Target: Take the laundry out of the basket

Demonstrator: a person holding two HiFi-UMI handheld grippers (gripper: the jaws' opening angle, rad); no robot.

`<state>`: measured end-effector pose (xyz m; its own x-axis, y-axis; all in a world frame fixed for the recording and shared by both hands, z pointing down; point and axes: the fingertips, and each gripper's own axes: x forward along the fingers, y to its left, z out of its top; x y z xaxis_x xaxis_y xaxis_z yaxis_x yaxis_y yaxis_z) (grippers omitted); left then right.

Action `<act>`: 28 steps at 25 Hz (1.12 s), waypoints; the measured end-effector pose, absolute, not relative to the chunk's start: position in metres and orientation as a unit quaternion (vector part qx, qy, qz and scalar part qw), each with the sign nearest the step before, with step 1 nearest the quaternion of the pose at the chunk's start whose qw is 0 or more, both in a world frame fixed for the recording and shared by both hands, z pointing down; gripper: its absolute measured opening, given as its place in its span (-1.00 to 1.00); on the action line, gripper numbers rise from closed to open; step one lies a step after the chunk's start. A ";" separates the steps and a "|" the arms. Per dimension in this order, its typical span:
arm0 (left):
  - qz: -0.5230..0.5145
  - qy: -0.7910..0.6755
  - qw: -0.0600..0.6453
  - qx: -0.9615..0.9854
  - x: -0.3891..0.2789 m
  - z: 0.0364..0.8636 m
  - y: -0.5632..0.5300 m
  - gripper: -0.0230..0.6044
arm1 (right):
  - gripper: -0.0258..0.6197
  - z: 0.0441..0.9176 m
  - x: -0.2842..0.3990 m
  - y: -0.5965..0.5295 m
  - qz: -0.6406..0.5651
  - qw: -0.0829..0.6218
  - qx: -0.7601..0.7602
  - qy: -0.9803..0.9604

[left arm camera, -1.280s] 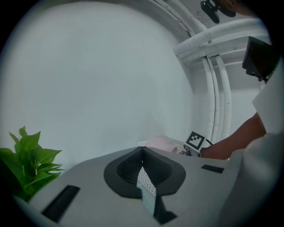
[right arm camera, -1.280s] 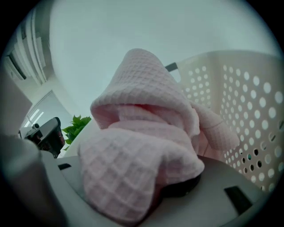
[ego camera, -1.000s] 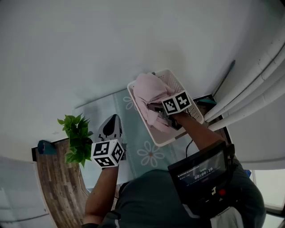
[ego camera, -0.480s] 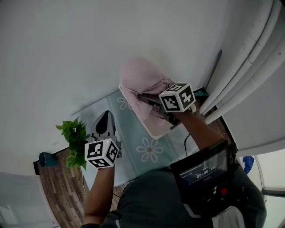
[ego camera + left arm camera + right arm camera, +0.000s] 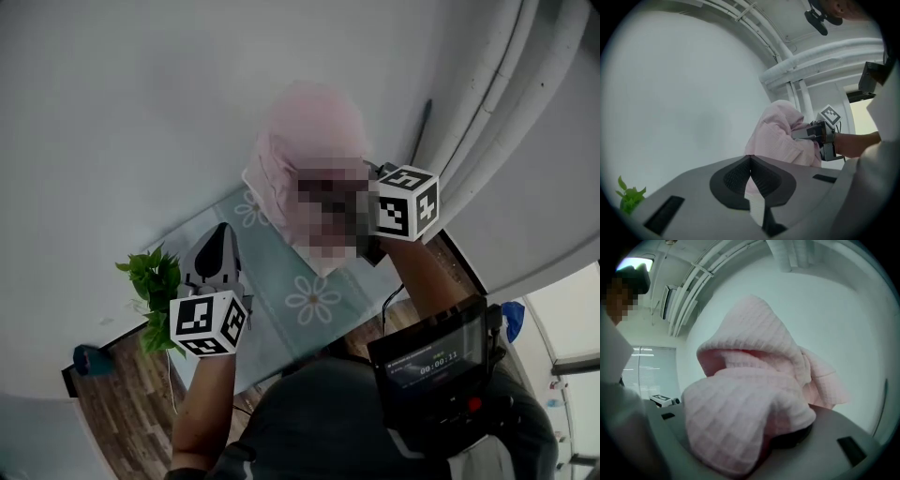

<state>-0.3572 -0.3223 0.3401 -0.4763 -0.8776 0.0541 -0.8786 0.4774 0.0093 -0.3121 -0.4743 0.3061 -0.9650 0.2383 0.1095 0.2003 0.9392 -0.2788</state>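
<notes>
Pale grey-white wall (image 5: 141, 94) fills the upper left and middle of the head view, and thick white pipes (image 5: 534, 103) run down through its upper right corner. Below the wall, a light blue-green mat (image 5: 281, 281) printed with white daisies lies across the centre of the frame. A strip of brown wood-grain surface (image 5: 122, 422) shows at the lower left.

The pink laundry (image 5: 314, 127), a waffle-textured cloth, is held up at the upper centre of the head view, in front of the wall and above the far end of the mat. It hangs in a rounded bundle with folds down its left side. In the right gripper view it fills the middle of the frame, draped over the jaws and spilling toward the lower left.

The right gripper (image 5: 799, 134) is clenched on that cloth, which is bunched between its jaws. In the left gripper view it shows right of centre, reaching into the bundle from the right.

A dark screen (image 5: 436, 361) with a timer readout sits on the person's chest at the lower right of the head view.

The left gripper (image 5: 218, 246) is lower left of centre in the head view, over the near edge of the mat and well apart from the laundry. Its jaws are pressed together with nothing between them.

A small leafy green plant (image 5: 155, 291) stands just to its left, and a small blue object (image 5: 86, 359) lies near the left edge.
</notes>
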 end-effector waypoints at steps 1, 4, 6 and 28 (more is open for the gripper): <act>0.009 -0.855 0.023 0.518 -0.354 0.340 -0.320 -0.92 | -0.11 0.301 -0.306 -0.471 0.138 0.062 -0.106 -0.983; 0.004 -0.841 0.022 0.541 -0.344 0.342 -0.315 -0.92 | -0.11 0.284 -0.282 -0.461 0.142 0.039 -0.082 -0.986; 0.002 -0.831 0.022 0.555 -0.336 0.342 -0.313 -0.92 | -0.11 0.272 -0.260 -0.456 0.140 0.025 -0.061 -0.988; -0.034 -0.786 0.030 0.616 -0.226 0.336 -0.355 -0.92 | -0.10 0.294 -0.069 -0.474 0.142 0.001 0.086 -0.986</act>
<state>-0.2259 -0.3546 0.3355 -0.2387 -0.9711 0.0051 -0.9670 0.2382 0.0909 -0.0691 -0.4741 0.2940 -0.9854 -0.1683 0.0273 -0.1691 0.9449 -0.2805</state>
